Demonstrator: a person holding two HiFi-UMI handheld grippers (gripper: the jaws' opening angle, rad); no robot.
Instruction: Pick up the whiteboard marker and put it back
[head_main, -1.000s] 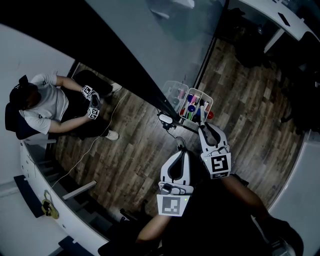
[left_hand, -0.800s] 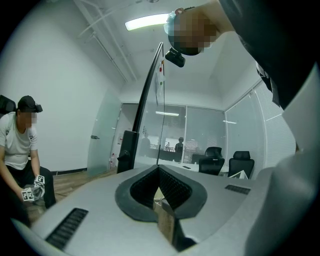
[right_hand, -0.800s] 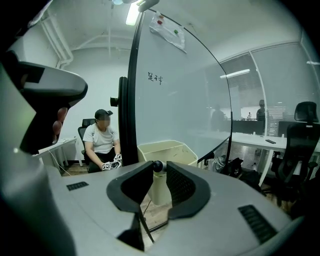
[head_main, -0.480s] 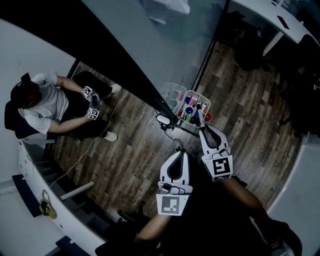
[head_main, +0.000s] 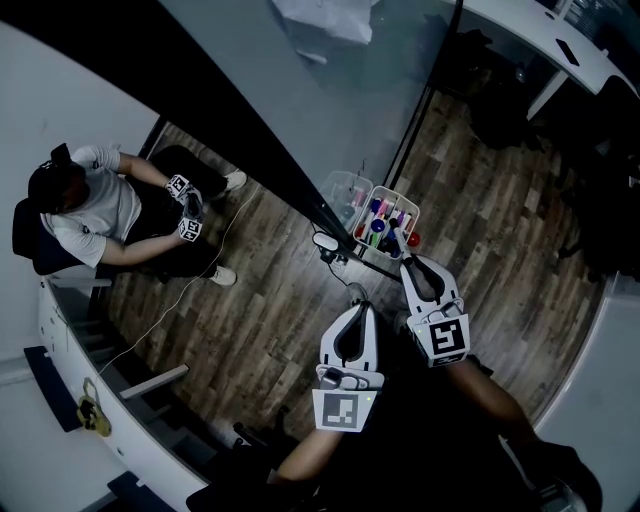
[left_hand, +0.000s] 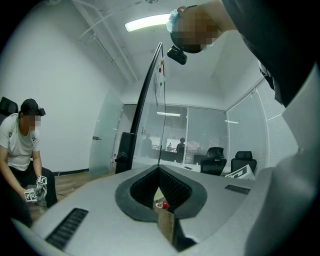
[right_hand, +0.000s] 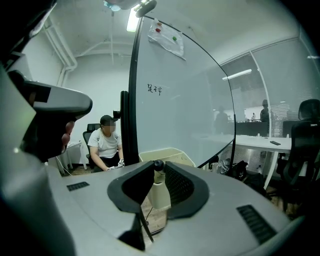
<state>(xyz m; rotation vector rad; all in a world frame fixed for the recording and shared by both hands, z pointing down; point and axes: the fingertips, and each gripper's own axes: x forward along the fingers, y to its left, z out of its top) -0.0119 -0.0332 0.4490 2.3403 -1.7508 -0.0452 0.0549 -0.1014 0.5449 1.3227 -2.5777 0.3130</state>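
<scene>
A white whiteboard marker (right_hand: 159, 192) with a black cap stands upright in a cream tray (right_hand: 176, 155) of several coloured markers, which is fixed at the foot of the whiteboard (head_main: 300, 90). My right gripper (right_hand: 156, 167) is around that marker's top, and its jaws are closing with the marker between them. In the head view, the right gripper (head_main: 402, 255) reaches the tray's (head_main: 372, 252) near side, where the dark-capped marker (head_main: 394, 238) stands. My left gripper (head_main: 357, 298) hangs back over the wood floor. In its own view the left gripper (left_hand: 159, 171) has its tips together and holds nothing.
A person (head_main: 90, 210) sits at the left with a pair of grippers in the hands. A cable (head_main: 200, 280) trails over the floor. The whiteboard's dark frame (right_hand: 128, 100) rises just left of the tray. Desks and office chairs (right_hand: 302, 135) stand at the right.
The head view has drifted, so the tray sits a little higher in the picture. The right gripper stays at the tray's near side. The left gripper has not moved.
</scene>
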